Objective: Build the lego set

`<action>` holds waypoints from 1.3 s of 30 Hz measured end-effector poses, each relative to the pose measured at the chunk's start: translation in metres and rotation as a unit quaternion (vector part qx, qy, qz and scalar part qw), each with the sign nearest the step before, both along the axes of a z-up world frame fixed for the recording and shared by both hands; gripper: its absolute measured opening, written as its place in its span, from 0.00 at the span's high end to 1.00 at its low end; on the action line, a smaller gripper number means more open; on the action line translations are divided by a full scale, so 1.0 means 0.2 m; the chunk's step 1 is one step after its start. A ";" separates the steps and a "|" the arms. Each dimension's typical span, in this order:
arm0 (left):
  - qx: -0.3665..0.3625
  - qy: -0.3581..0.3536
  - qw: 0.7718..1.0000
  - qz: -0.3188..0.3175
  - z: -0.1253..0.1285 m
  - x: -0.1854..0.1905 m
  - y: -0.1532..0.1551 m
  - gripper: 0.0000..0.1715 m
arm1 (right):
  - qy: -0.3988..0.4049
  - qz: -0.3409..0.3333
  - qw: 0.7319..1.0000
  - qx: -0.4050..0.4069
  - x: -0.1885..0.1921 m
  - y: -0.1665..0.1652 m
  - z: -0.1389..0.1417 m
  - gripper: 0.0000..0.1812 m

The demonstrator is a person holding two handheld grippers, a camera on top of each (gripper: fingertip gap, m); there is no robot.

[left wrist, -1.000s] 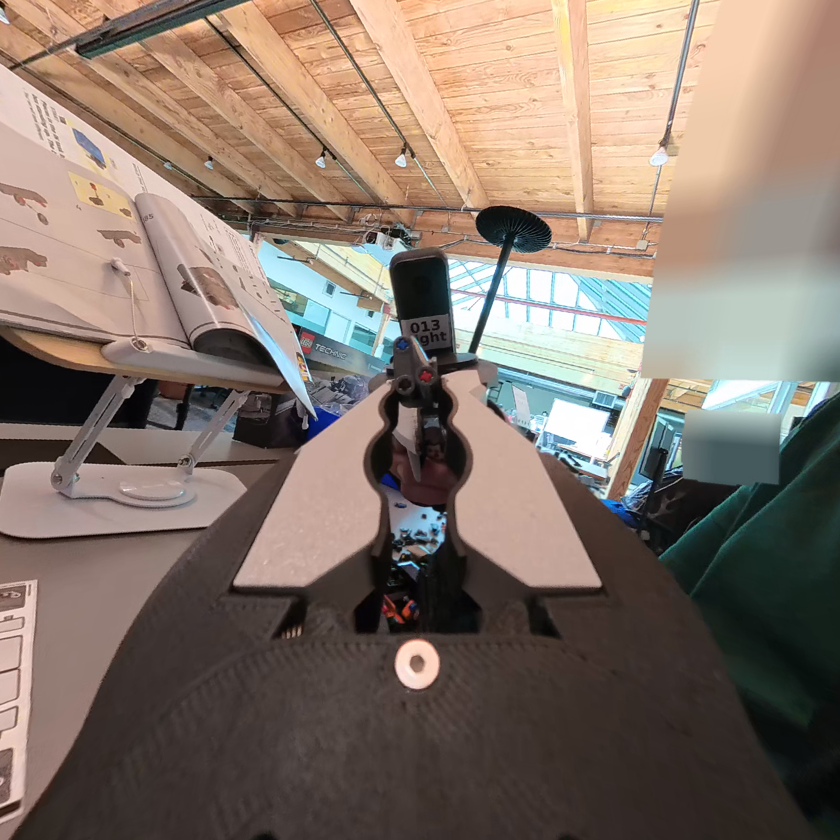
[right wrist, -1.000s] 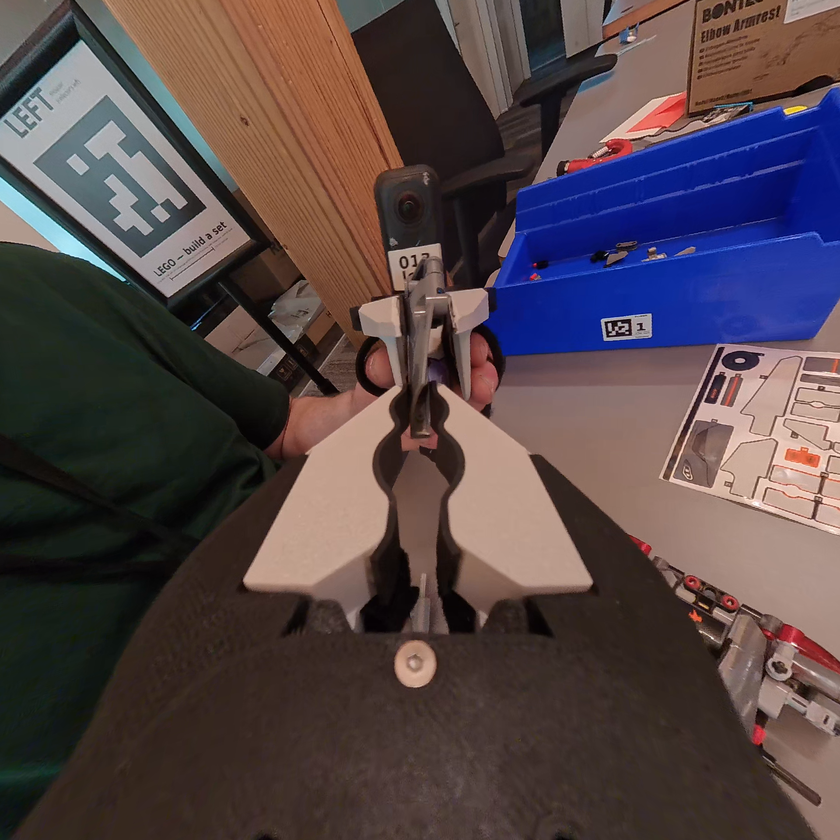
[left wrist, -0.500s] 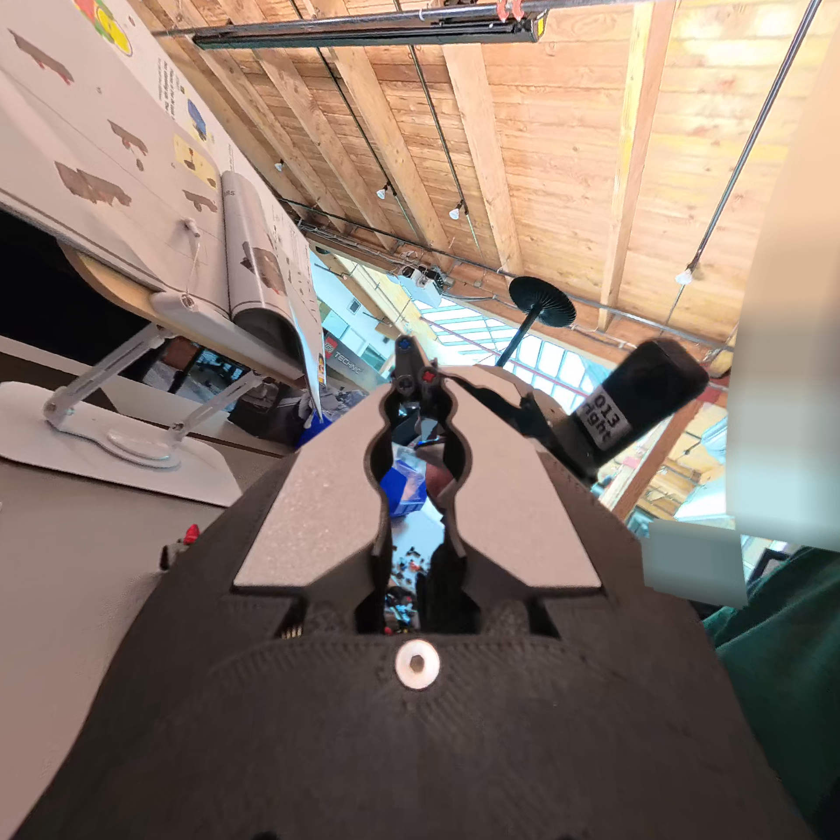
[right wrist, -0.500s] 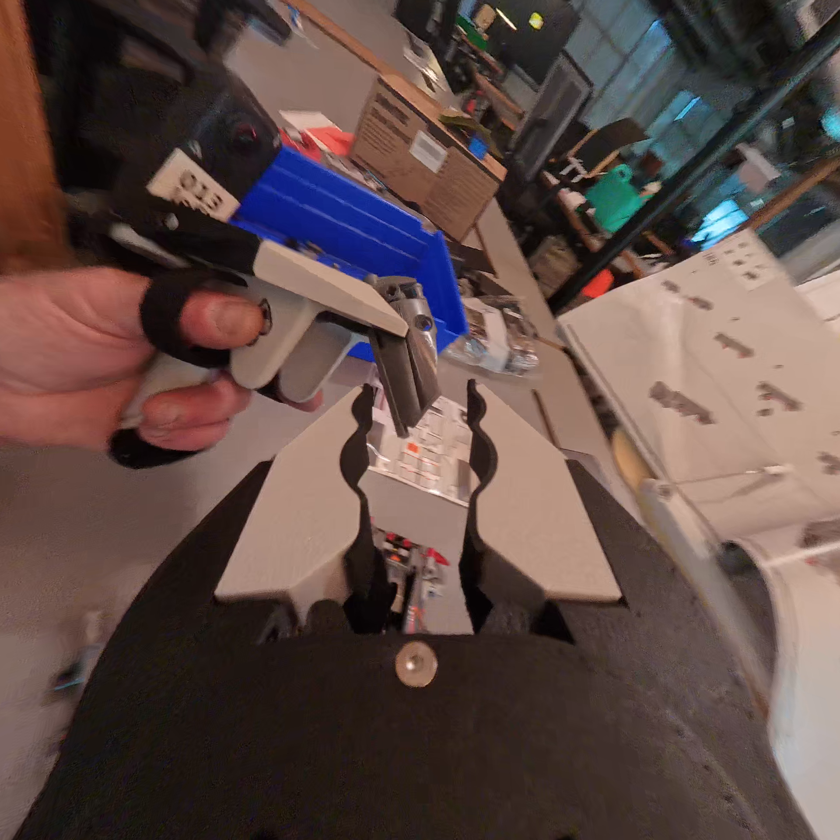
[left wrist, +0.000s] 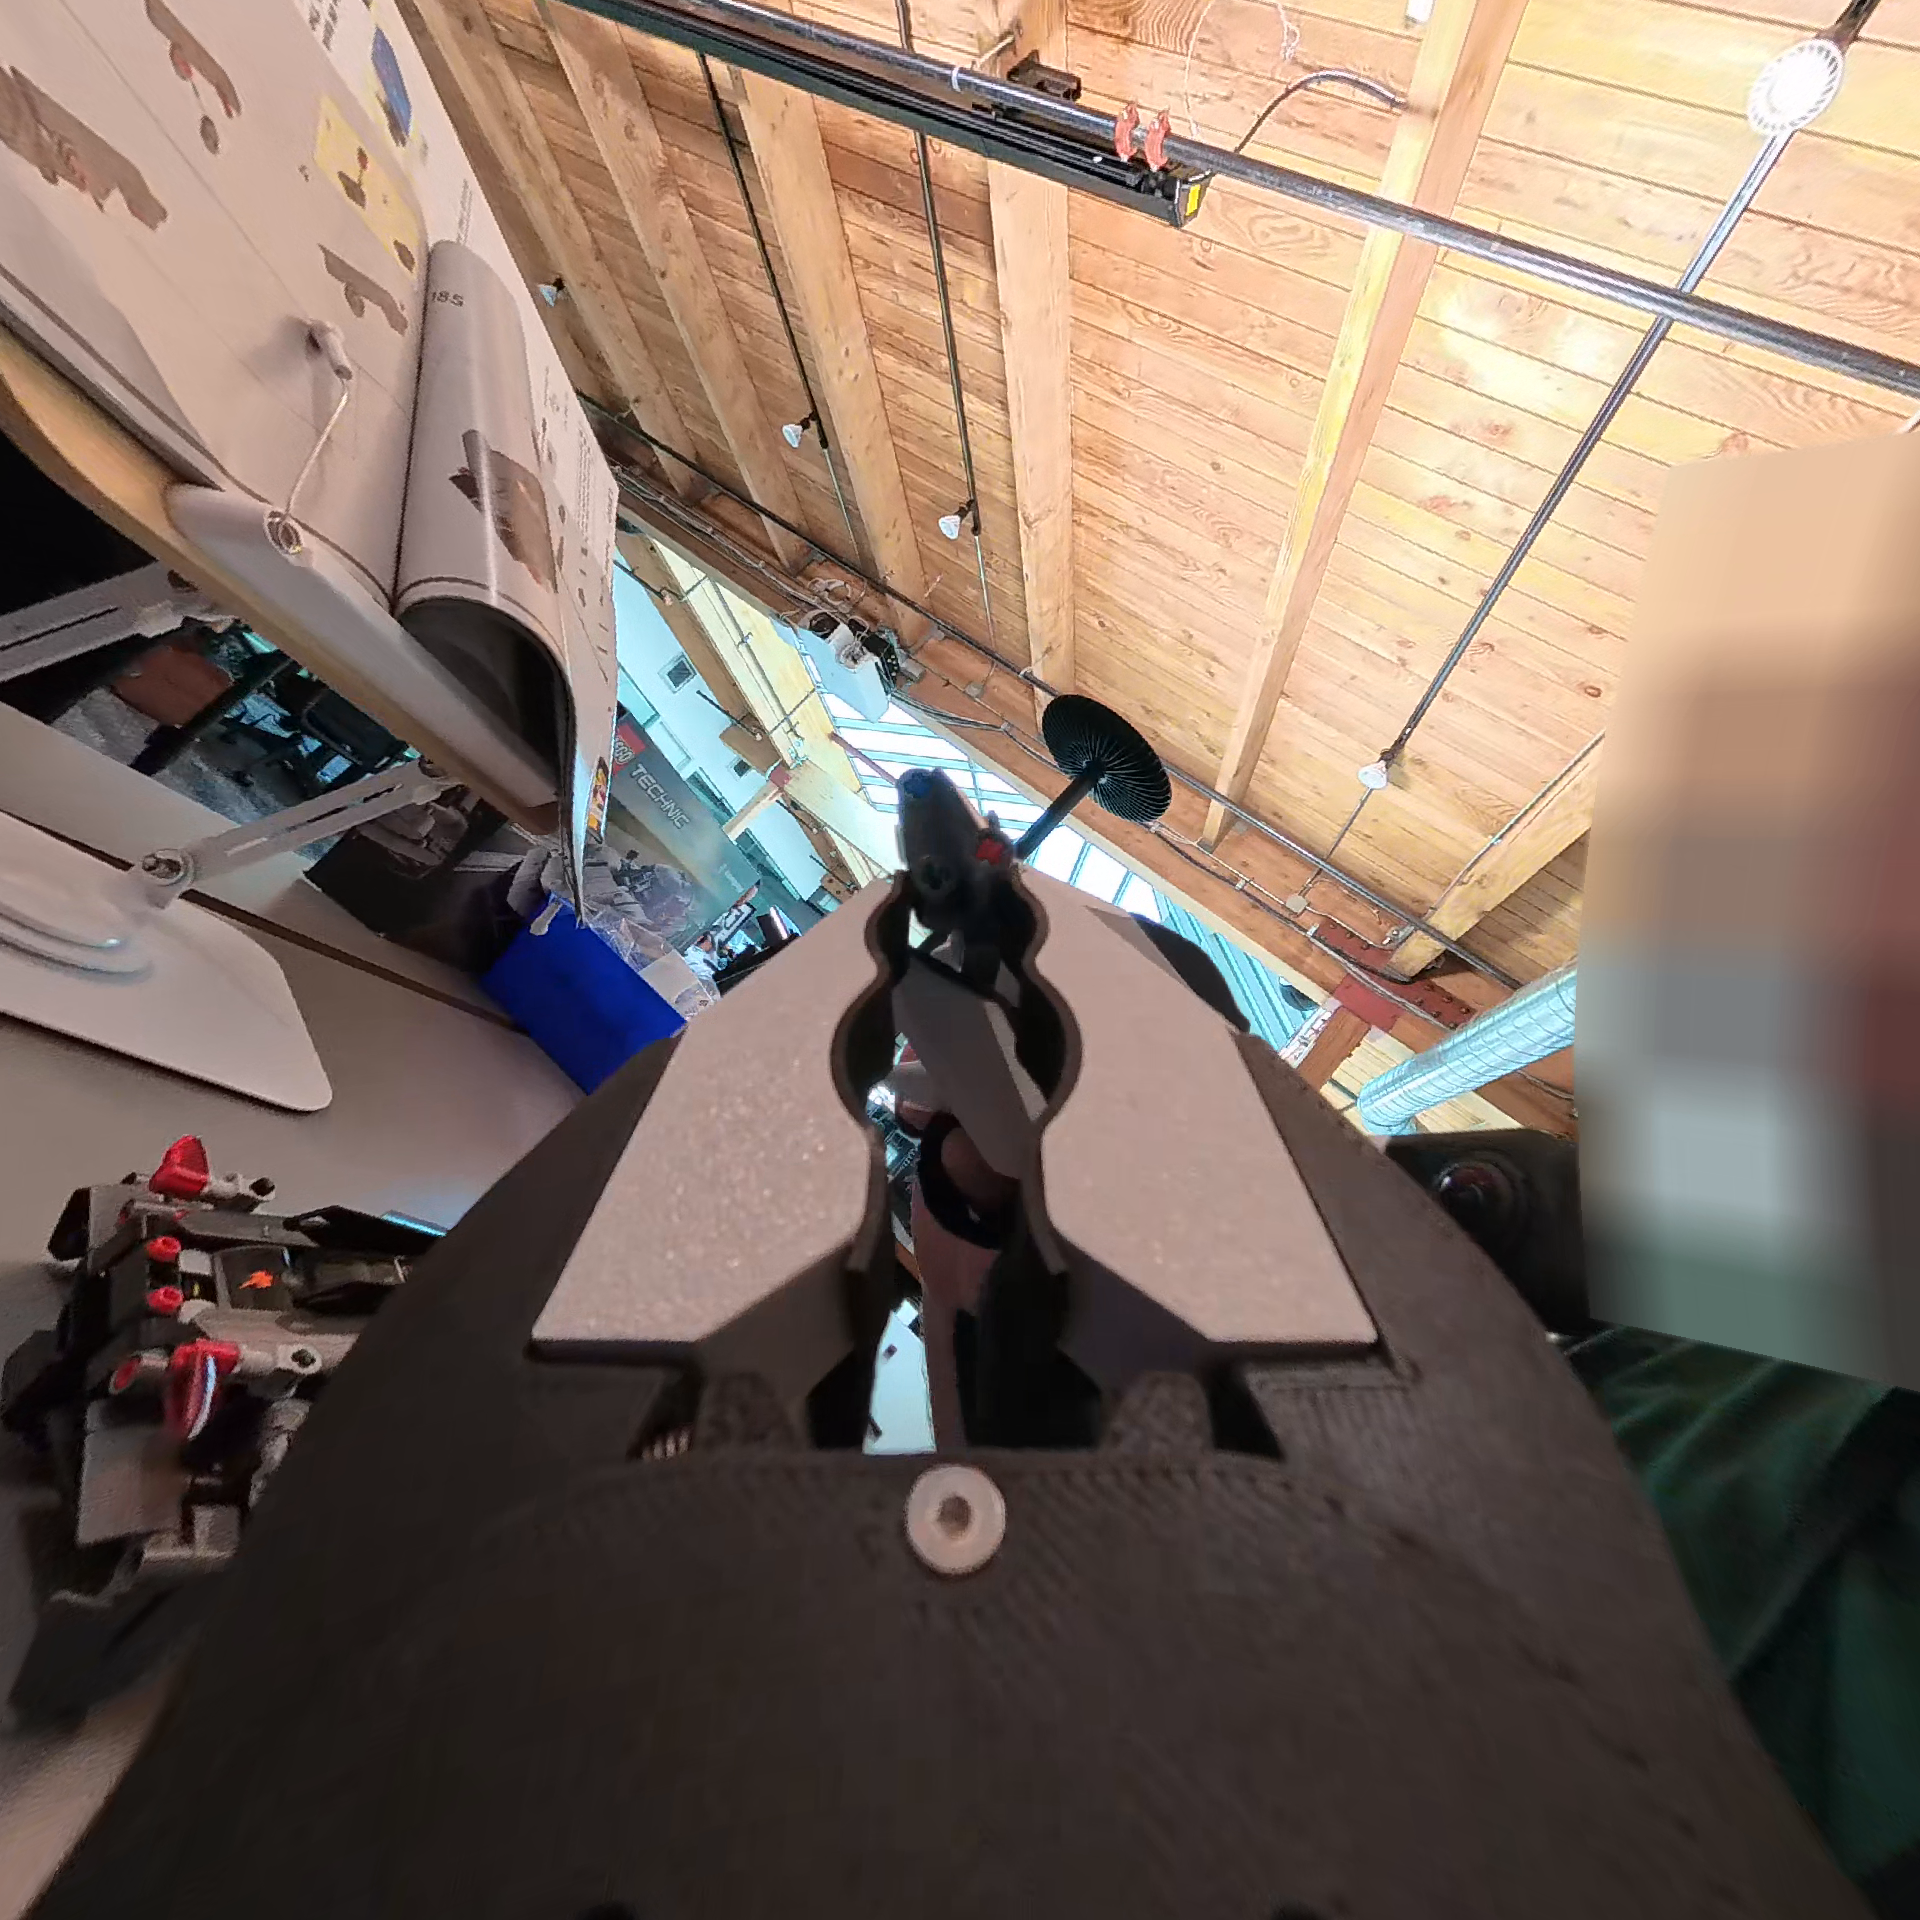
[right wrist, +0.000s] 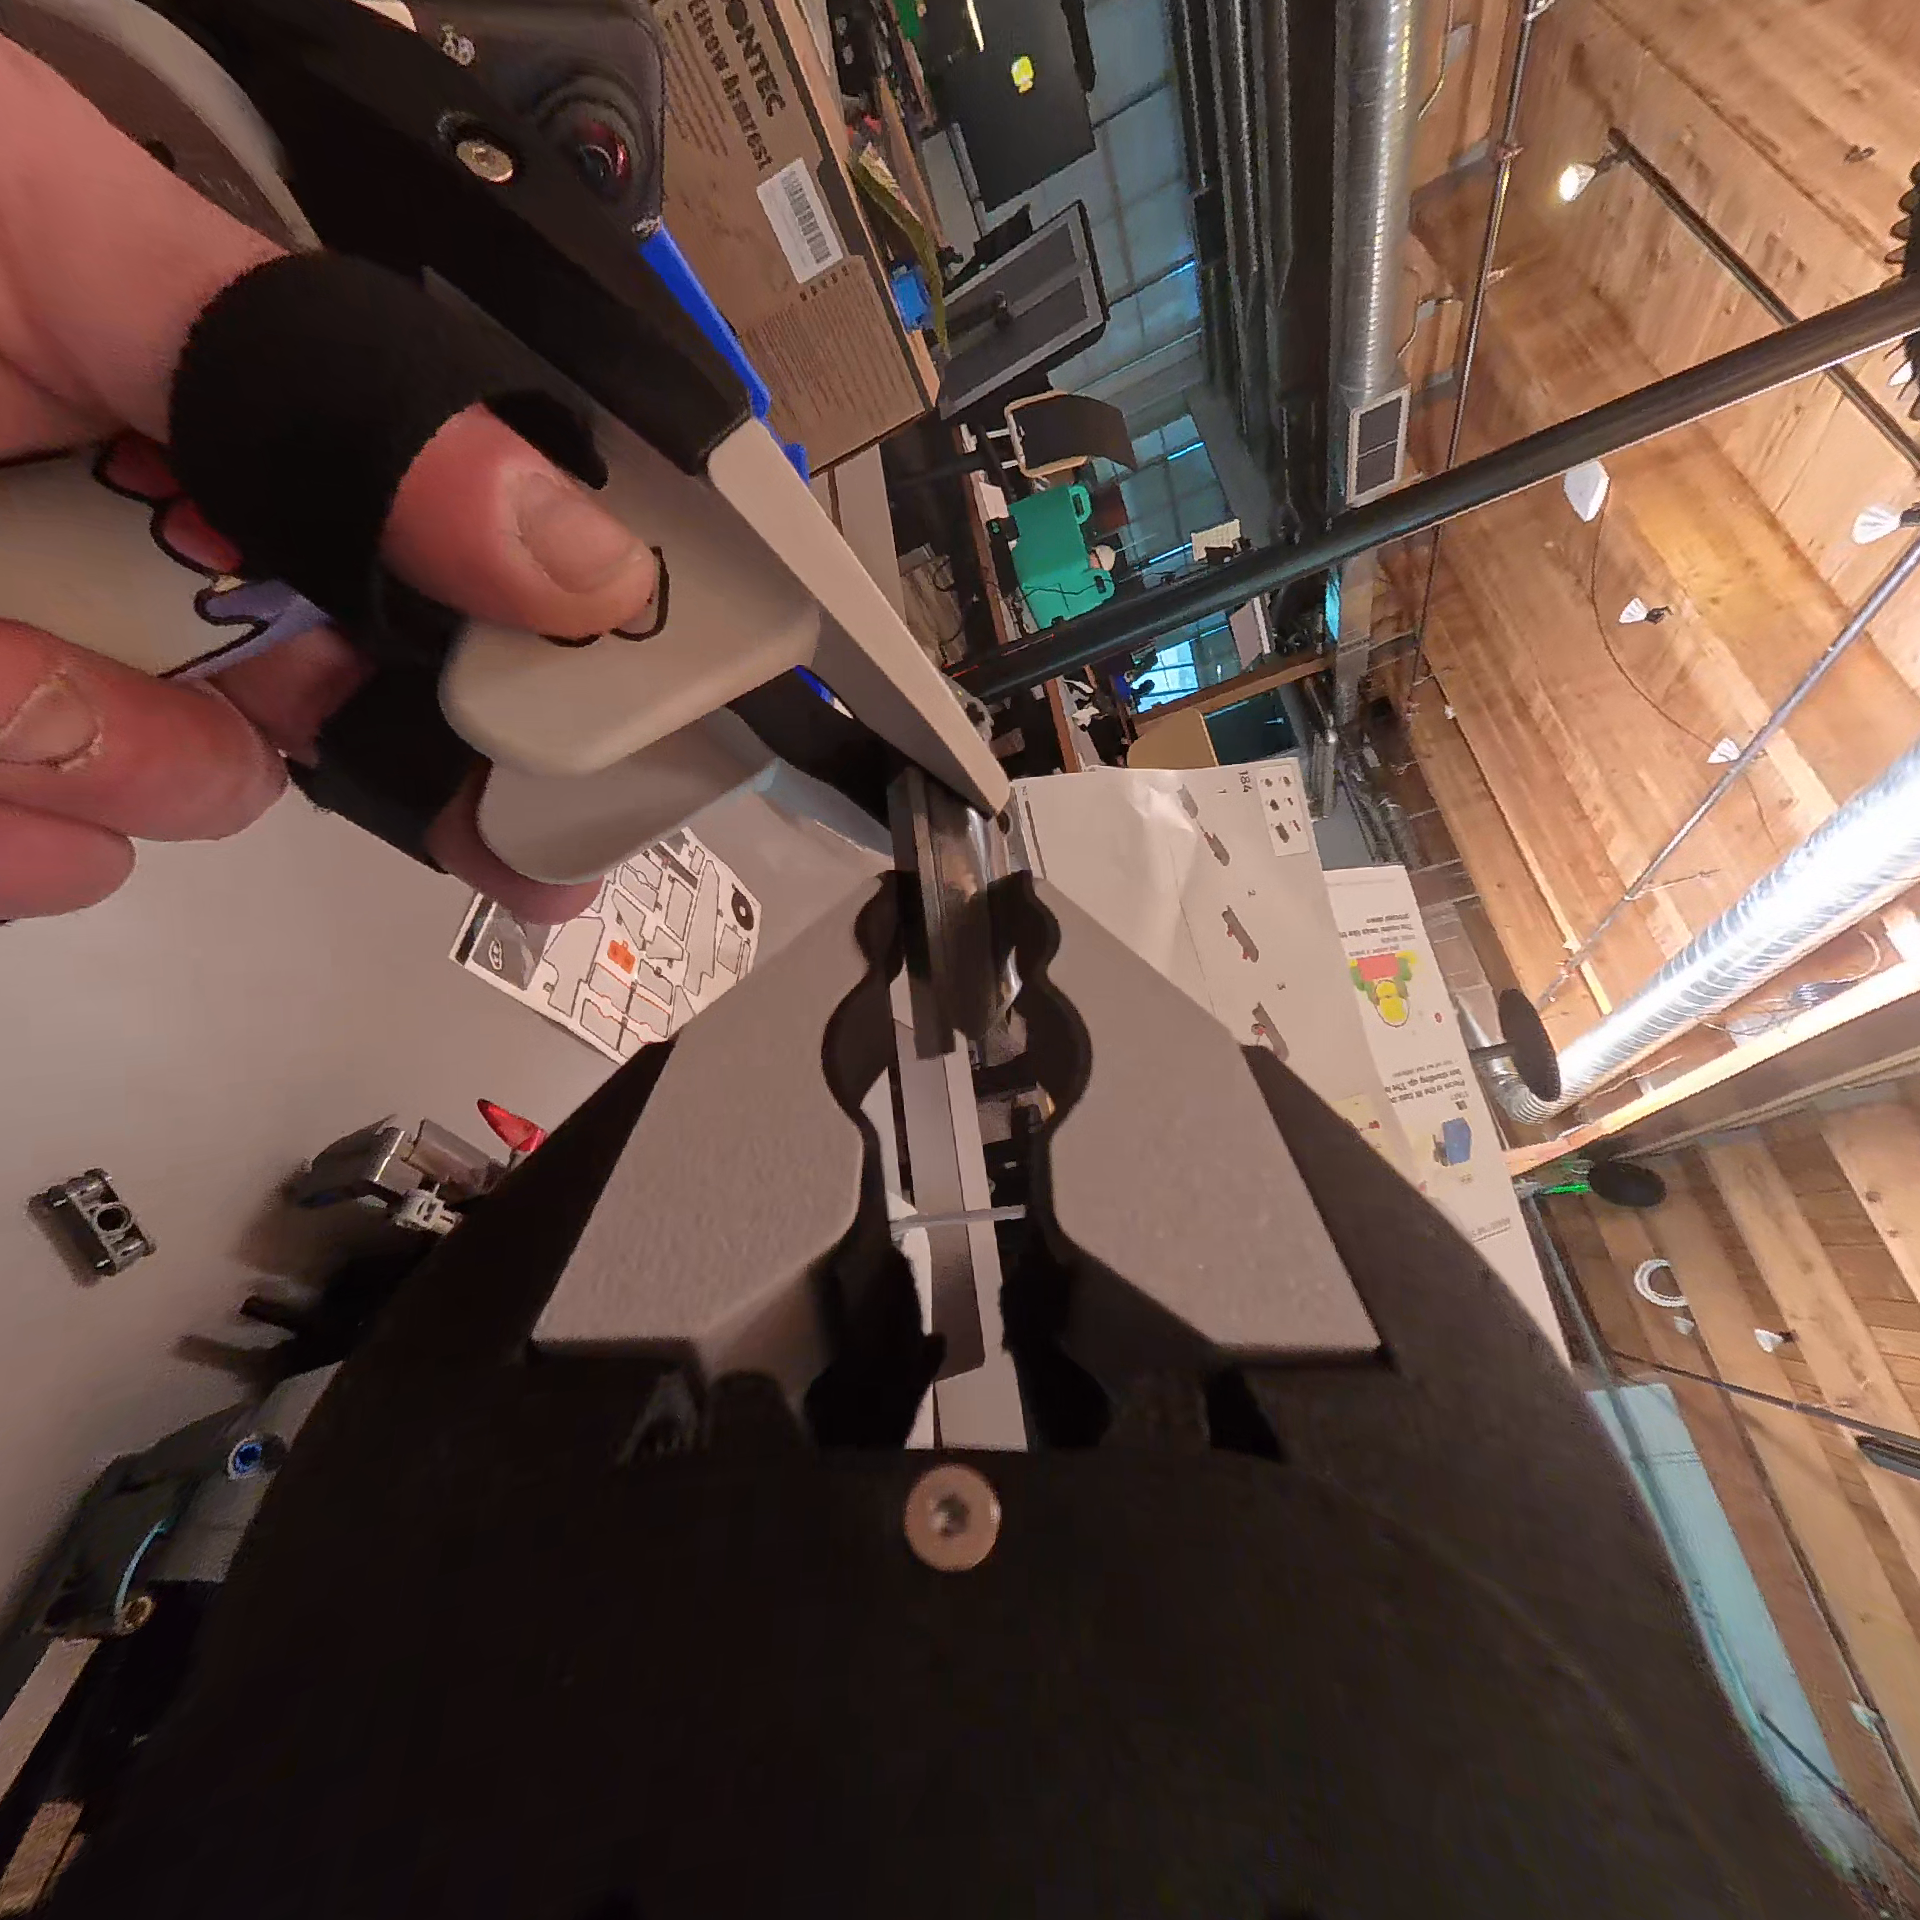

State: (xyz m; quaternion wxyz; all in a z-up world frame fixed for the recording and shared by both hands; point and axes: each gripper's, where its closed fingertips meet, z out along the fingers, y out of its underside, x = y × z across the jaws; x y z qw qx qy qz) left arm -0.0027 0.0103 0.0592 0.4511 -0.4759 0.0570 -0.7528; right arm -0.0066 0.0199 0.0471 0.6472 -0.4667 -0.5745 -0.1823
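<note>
We've got both sets of jaws pinched together on the small grey-and-black lego sub-assembly [left wrist: 961, 935] held up off the grey counter [right wrist: 260, 1039], and any twist between left gripper [left wrist: 958, 914] and right gripper [right wrist: 961, 935] could pop it loose

Wood ceiling [left wrist: 1195, 436] w/ track lights, silver duct [right wrist: 1725, 935] along beam, cardboard box [right wrist: 790, 197] behind blue bin [left wrist: 582, 997], green case [right wrist: 1060, 551] far back, grey table [right wrist: 260, 1039].
</note>
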 end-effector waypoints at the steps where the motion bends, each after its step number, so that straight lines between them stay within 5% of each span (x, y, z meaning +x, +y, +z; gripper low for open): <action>1: 0.003 0.001 1.000 0.001 0.01 0.00 0.00 0.91 | 0.002 0.002 1.000 -0.004 0.00 0.00 0.00 0.91; 8: 0.046 0.021 0.998 0.023 0.04 0.00 -0.03 0.86 | 0.092 0.048 0.990 -0.100 0.03 0.01 0.03 0.91; 13: 0.107 0.073 0.988 0.081 0.03 -0.03 -0.04 0.82 | 0.184 0.121 0.946 -0.237 0.07 -0.02 0.06 0.90; 20: 0.220 0.171 0.954 0.112 0.05 0.01 -0.09 0.82 | 0.228 0.239 0.813 -0.479 0.07 -0.14 0.02 0.90; 25: 0.250 0.153 0.954 0.063 0.06 0.07 -0.17 0.89 | 0.216 0.302 0.715 -0.592 0.06 -0.24 -0.02 0.90; 29: 0.240 0.127 0.961 0.049 0.05 0.07 -0.18 0.90 | 0.211 0.315 0.667 -0.641 0.04 -0.27 -0.06 0.91; 39: 0.166 0.067 0.978 0.110 0.07 -0.04 -0.04 0.90 | 0.286 0.268 0.727 -0.563 0.04 -0.10 0.00 0.86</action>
